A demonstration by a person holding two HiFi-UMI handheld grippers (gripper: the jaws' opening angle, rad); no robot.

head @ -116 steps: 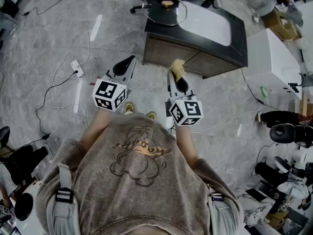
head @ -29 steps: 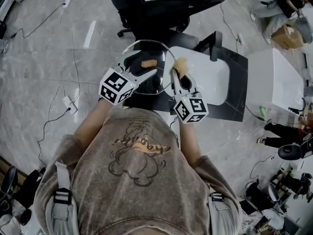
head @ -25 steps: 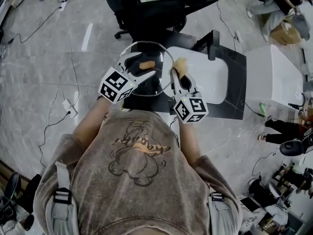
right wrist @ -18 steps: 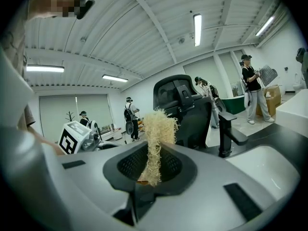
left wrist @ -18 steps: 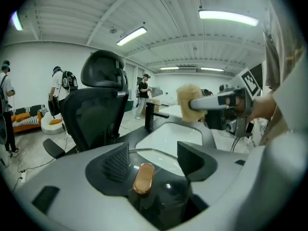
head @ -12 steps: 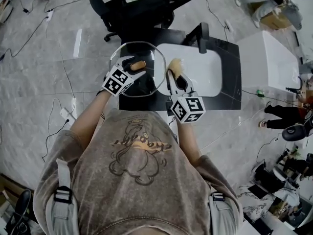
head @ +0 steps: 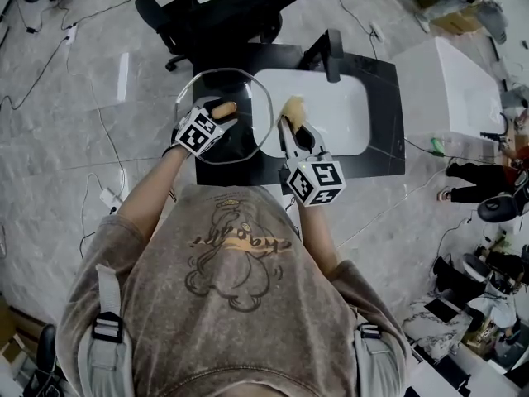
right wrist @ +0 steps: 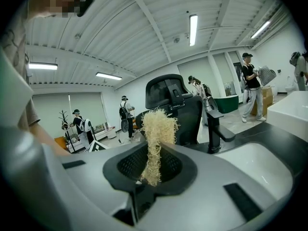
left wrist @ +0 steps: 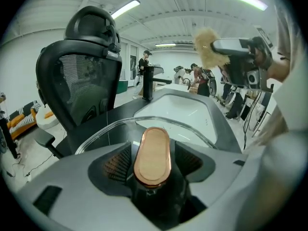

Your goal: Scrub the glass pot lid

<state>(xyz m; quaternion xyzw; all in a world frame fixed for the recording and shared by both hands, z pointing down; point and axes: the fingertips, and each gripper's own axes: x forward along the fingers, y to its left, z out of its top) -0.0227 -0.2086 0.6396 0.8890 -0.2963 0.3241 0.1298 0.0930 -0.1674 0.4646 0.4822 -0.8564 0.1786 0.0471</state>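
Note:
The glass pot lid (head: 250, 131) lies flat on the black counter, left of the white sink (head: 335, 114). Its copper-coloured oval knob (head: 225, 107) (left wrist: 152, 153) stands between the jaws of my left gripper (head: 220, 114) (left wrist: 152, 146). Those jaws have just been closing, but a gap shows on each side of the knob and the ribbed pads (left wrist: 118, 163) do not press on it. The lid's rim (left wrist: 185, 125) curves past just beyond. My right gripper (head: 291, 131) (right wrist: 153, 170) is shut on a yellow fibre scrubber (head: 293, 107) (right wrist: 156, 134), held over the sink's left edge, beside the lid.
A black faucet (head: 331, 52) (right wrist: 214, 126) stands at the sink's far side. A black office chair (head: 215, 11) (left wrist: 79, 81) is behind the counter (head: 384, 89). A white cabinet (head: 450, 81) stands to the right. Cables run over the floor at left (head: 95, 164). People stand far off.
My left gripper has come down over the lid until the knob sits between its jaws. The right gripper keeps the scrubber and has hardly moved. The counter has drawn nearer in the head view.

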